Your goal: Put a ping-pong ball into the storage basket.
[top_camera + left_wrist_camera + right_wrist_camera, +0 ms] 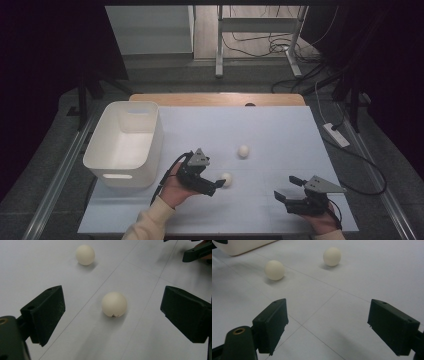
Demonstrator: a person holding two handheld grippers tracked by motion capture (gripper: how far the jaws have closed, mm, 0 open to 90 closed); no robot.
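Two cream-white balls lie on the white table sheet point(280, 135). The near ball point(226, 179) point(114, 304) sits just ahead of my left gripper point(216, 187), in line with the gap between its widely parted jaws and touching neither. The far ball point(243, 151) point(85, 255) rests a little beyond it. My right gripper point(287, 188) point(328, 315) hovers open near the front right of the sheet with nothing between its jaws. From its view the near ball point(274, 270) and the far ball point(332, 256) both lie well ahead.
A white plastic bin point(125, 145) point(239, 246) with handle slots stands at the left of the sheet. A wooden board edge point(215, 99) runs along the back. Cables and a power strip point(336, 135) lie on the floor to the right.
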